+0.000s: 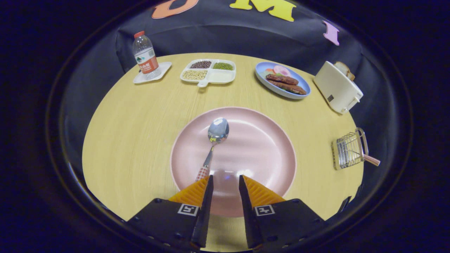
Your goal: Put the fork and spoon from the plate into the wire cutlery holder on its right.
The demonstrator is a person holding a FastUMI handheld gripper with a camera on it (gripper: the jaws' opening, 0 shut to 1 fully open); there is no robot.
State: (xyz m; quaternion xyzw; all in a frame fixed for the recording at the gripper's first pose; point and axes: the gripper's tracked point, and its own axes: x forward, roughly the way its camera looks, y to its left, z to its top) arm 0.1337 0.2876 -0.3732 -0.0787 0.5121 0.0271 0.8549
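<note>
The gripper [225,182] sits at the bottom centre of the frame, its two fingers parted by a narrow gap and holding nothing; bare pink plate [260,151] shows between their tips. The spoon [213,144] lies on that plate just ahead of the left finger, its long axis running from the checked handle end, which sits right at the left fingertip, up and slightly rightward to the shiny bowl near the middle of the frame. So the handle is not between the fingers but just off to their left, and my judgement is that a small shift leftward would be needed to straddle it before closing. The wire cutlery holder [348,150] stands at the right of the frame, well apart from the plate, near the table [133,133] edge. A checked handle pokes out of its right side, which I take to be the fork [371,160] already in place, though the wires hide the rest. That would leave the spoon as the remaining piece.
</note>
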